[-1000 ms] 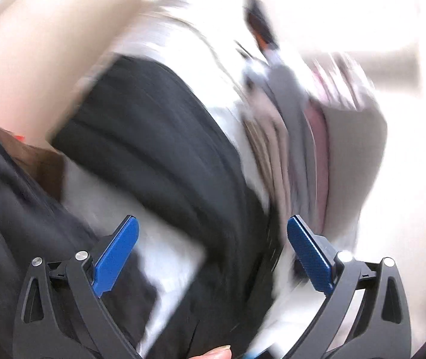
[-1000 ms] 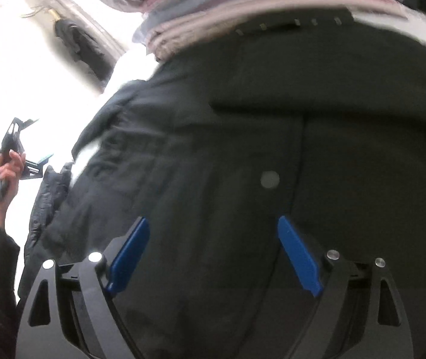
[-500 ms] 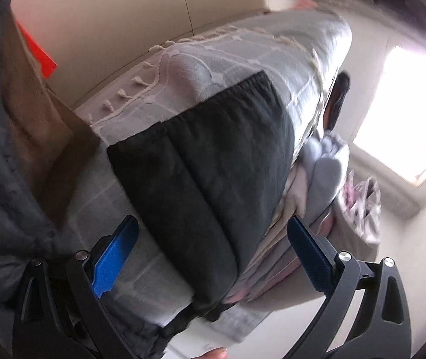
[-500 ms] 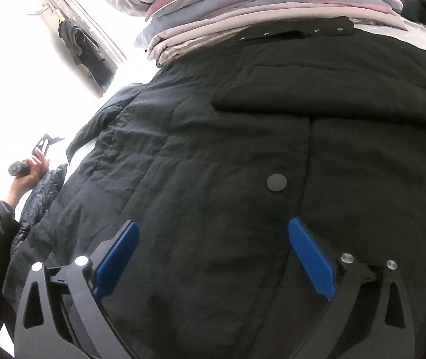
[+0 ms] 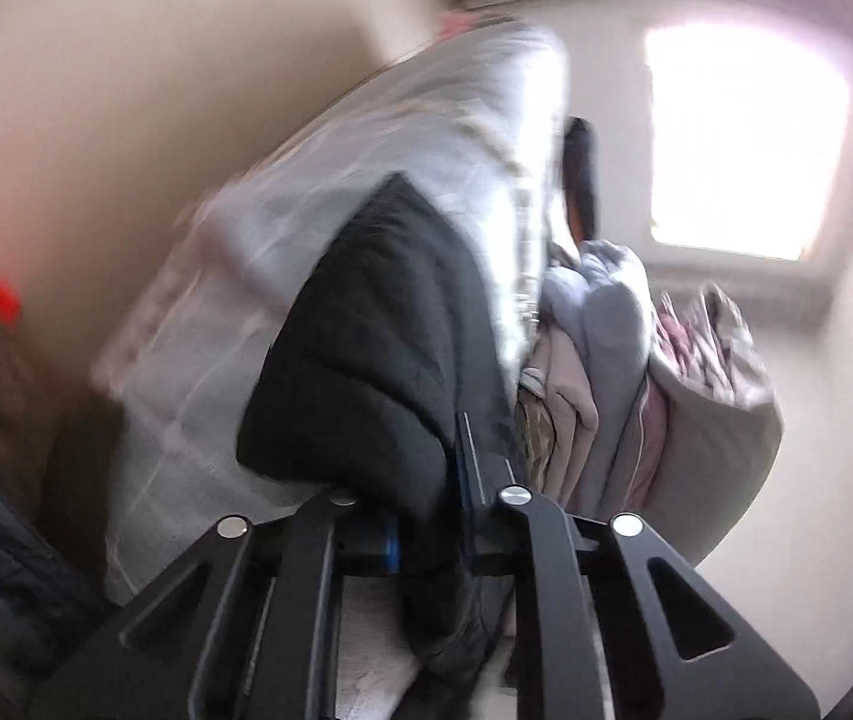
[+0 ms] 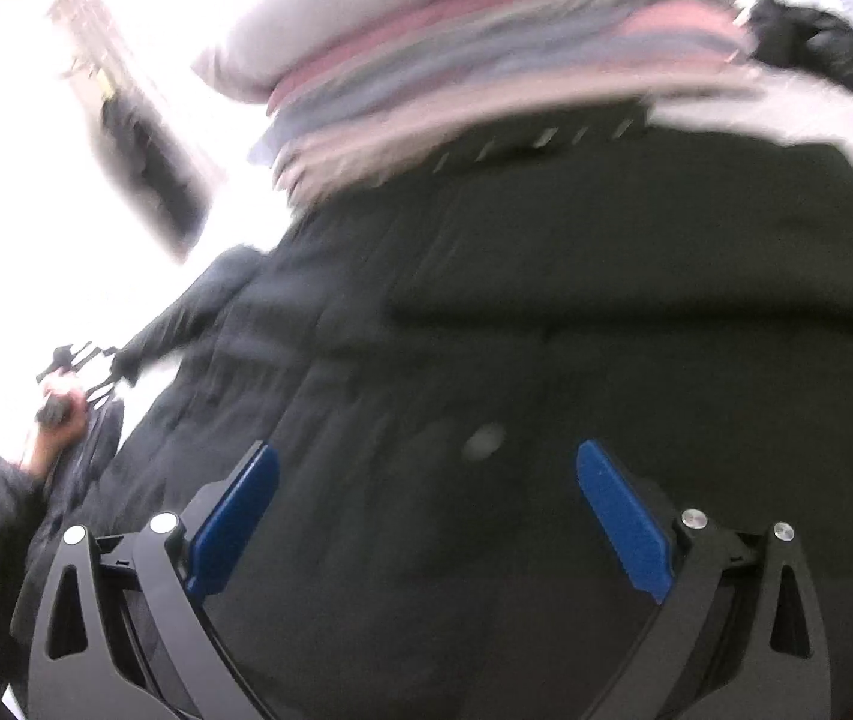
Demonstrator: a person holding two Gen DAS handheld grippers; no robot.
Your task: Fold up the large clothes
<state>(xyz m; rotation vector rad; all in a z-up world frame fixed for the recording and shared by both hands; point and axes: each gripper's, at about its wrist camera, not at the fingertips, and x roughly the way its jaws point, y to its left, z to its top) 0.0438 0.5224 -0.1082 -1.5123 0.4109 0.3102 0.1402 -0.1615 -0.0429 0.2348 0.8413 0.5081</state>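
A black quilted coat (image 6: 546, 330) lies spread out and fills most of the right wrist view; a round snap (image 6: 483, 441) shows on it. My right gripper (image 6: 426, 456) hovers just over it, open, with nothing pinched. In the left wrist view a black sleeve or edge of the coat (image 5: 378, 348) runs down between the fingers of my left gripper (image 5: 426, 516), whose jaws are closing and pinch the cloth. That left gripper (image 6: 75, 360) also appears far left in the right wrist view, held by a hand (image 6: 57, 420) at the coat's edge.
A stack of folded pink, grey and blue clothes (image 6: 486, 60) sits at the coat's far end, also seen beside the sleeve (image 5: 606, 360). A pale checked bedspread (image 5: 282, 276) lies beneath. A bright window (image 5: 744, 144) and a dark hanging garment (image 6: 144, 168) are behind.
The left jaws went from wide apart to pinched on the coat's black edge as that gripper dropped toward it. The right gripper stayed open over the coat and shifted slightly.
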